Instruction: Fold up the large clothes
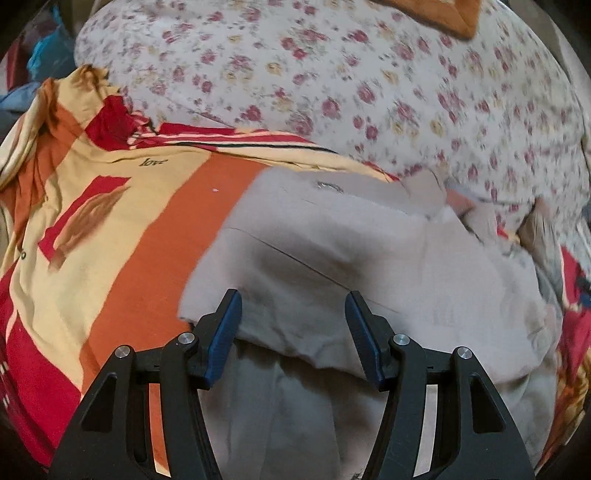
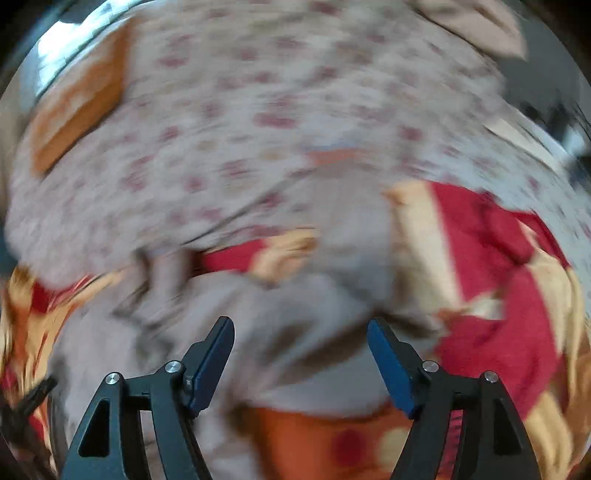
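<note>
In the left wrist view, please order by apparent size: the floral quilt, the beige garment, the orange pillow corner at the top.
1. Floral quilt and beige garment: similar; the garment lies nearer, so I leave them unranked.
2. Orange pillow corner: smallest, mostly cut off.

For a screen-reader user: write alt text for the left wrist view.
The left tongs hover open over a beige garment partly folded on an orange, red and cream sheet, nothing between their blue pads. Behind lies a floral quilt.
</note>
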Available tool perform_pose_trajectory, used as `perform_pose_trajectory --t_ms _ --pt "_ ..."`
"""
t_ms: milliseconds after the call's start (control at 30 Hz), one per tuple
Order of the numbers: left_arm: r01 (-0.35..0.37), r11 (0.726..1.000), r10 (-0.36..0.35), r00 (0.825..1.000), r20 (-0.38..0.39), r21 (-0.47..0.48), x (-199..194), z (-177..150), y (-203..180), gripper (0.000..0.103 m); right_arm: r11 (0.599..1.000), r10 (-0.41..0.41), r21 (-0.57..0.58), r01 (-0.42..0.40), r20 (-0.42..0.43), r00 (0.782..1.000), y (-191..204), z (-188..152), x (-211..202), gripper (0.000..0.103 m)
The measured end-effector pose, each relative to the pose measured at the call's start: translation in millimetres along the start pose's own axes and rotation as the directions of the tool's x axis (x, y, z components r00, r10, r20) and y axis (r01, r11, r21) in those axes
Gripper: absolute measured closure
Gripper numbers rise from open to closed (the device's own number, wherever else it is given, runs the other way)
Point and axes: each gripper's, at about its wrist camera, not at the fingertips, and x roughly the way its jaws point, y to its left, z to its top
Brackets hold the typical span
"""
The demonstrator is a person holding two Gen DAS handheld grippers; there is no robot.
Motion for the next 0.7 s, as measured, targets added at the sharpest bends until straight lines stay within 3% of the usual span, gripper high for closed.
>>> perform_pose_trajectory --t_ms 167,267,333,400,600,633,700 --pt "-0.010 1.000 0.010 1.000 -0.006 -0.023 5 1 1 0.045 0.999 -0.008 0.046 0.008 0.003 1.000 -14 13 14 0.031" --pt "-0.009 1.000 0.009 1.000 -0.006 -0.023 6 1 0 0.045 0.998 -0.066 0.016 0.065 0.027 0.997 -3 30 31 0.031" --pt "-0.009 1.000 0.009 1.000 -0.007 -0.025 7 1 0 0.045 0.996 -0.083 -0.022 0.084 0.029 0.996 7 45 49 0.025" --pt "-0.013 1.000 0.013 1.000 -0.009 -0.024 10 2 0 0.045 0.989 -0.133 -0.056 0.135 0.027 0.991 18 56 68 0.017" --pt "-0.024 1.000 0.024 1.000 -0.014 -0.003 18 8 -1 0.045 0.958 -0.272 -0.083 0.274 0.032 0.962 29 81 130 0.018" --pt "-0.025 1.000 0.025 1.000 -0.015 -0.003 19 10 1 0.045 0.956 -0.284 -0.071 0.285 0.025 0.959 24 85 137 0.023" --pt "-0.031 0.999 0.031 0.999 -0.016 -0.013 21 12 3 0.045 0.961 -0.274 -0.043 0.273 0.001 0.962 10 94 144 0.076"
